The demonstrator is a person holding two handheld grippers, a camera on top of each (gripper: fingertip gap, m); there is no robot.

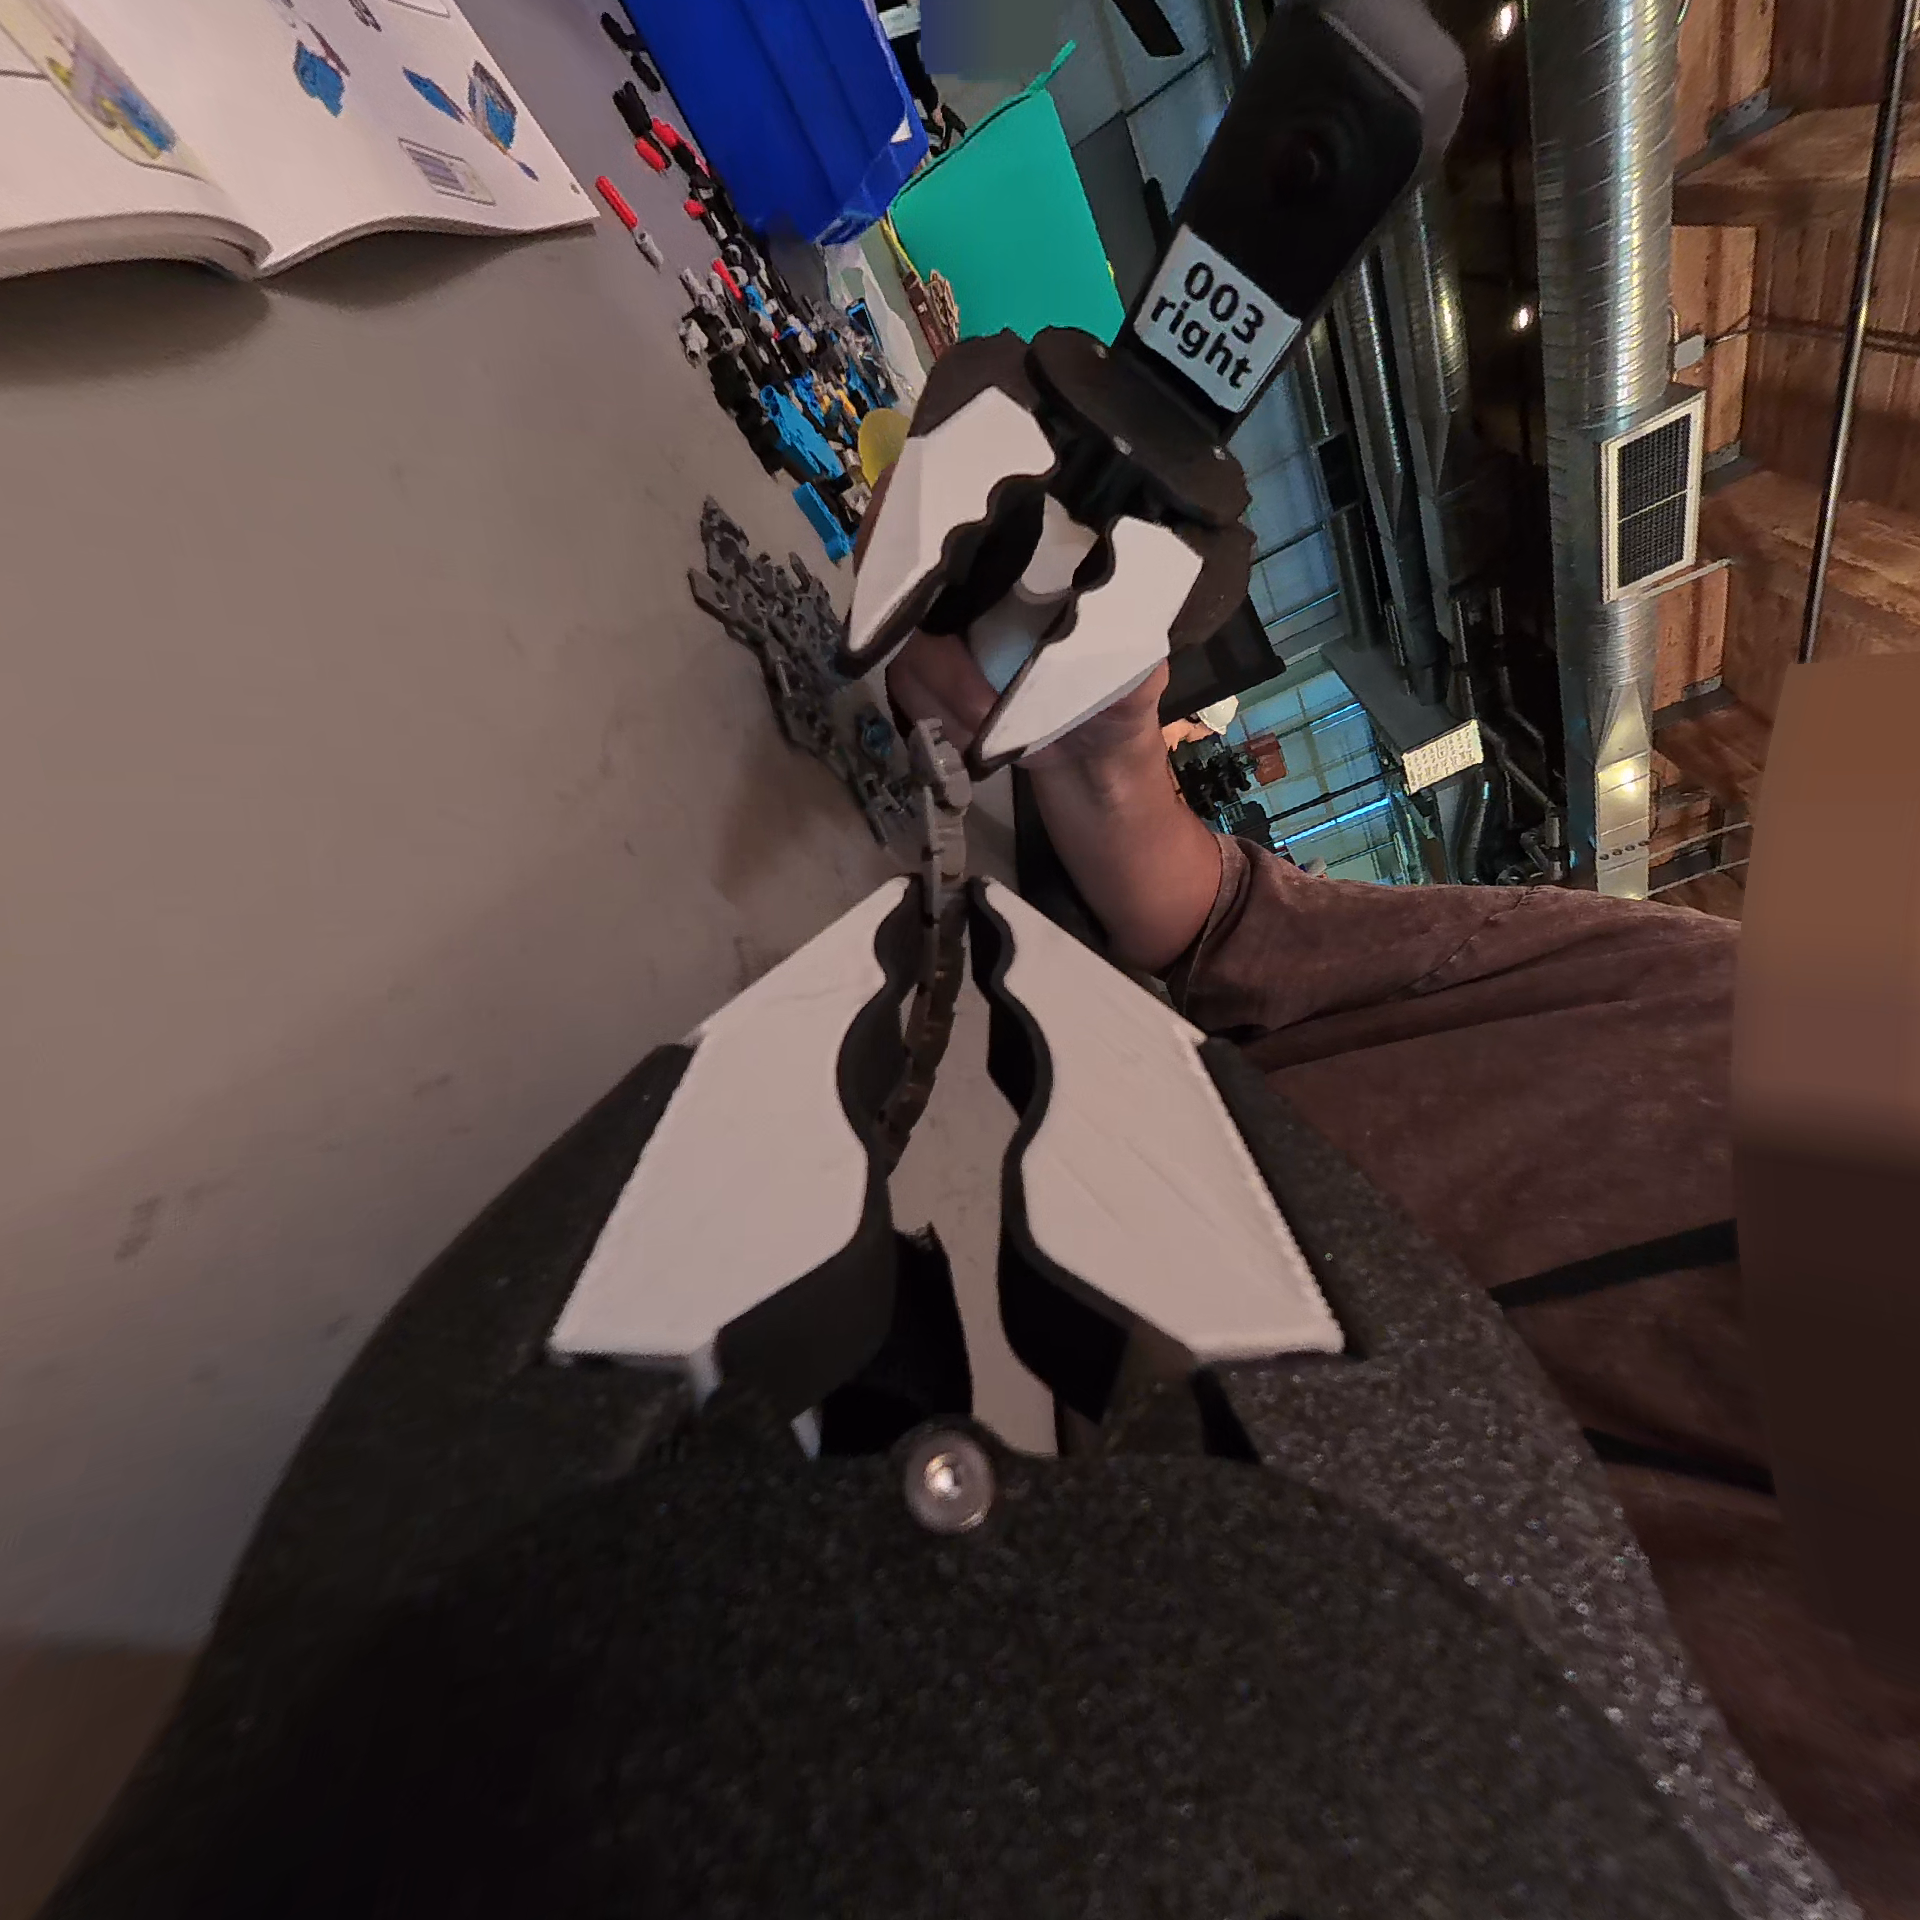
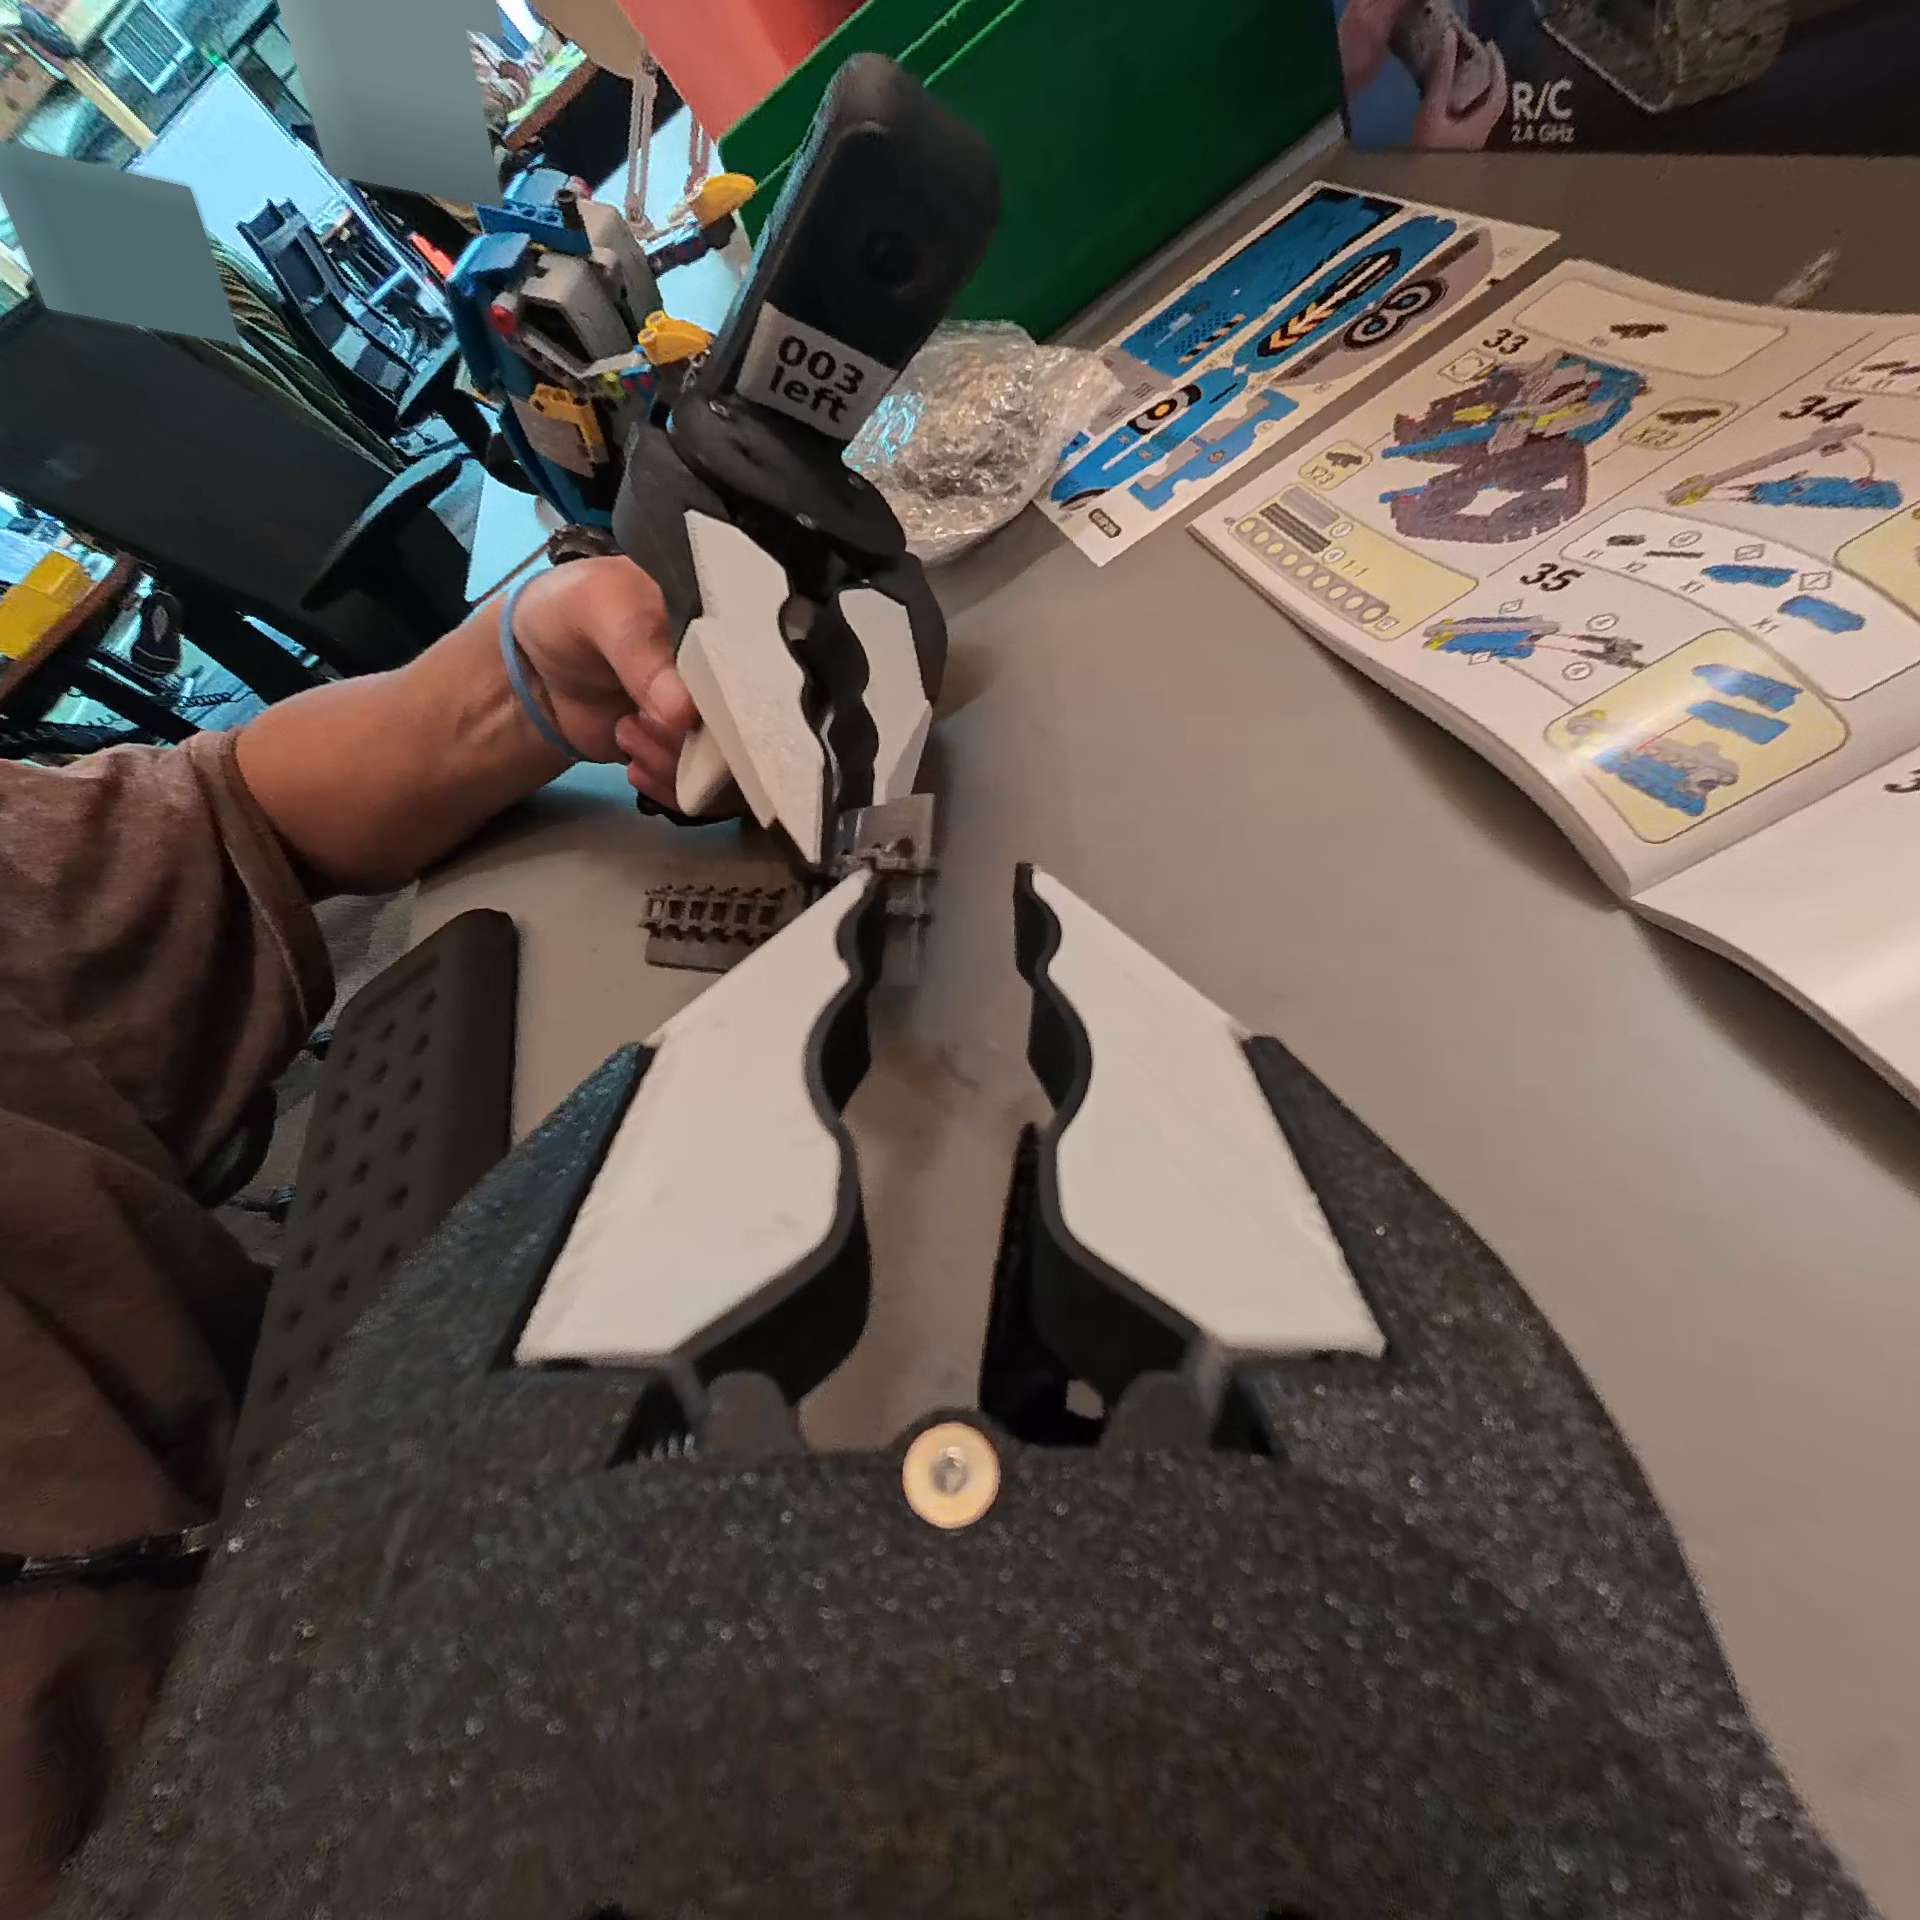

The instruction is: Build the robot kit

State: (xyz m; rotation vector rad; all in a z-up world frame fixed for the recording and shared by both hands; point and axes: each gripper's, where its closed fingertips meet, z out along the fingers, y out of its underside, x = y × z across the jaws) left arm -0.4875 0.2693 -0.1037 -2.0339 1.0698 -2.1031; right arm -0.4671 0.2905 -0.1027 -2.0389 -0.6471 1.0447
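The grey table [image 2: 1299, 831] runs off every edge. An open booklet [image 2: 1621, 582] at upper right is cut off. One grey track strip [image 1: 940, 831] sits mid-frame, partly hidden between the clamping left gripper [image 1: 943, 896]. The right gripper [image 2: 943, 875] stands parted, touching it. Loose links [image 2: 717, 914] lie just left.

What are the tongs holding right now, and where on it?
The left tongs pinch a grey track-link strip partway along its length, one end sticking out. The right tongs are open, holding nothing.
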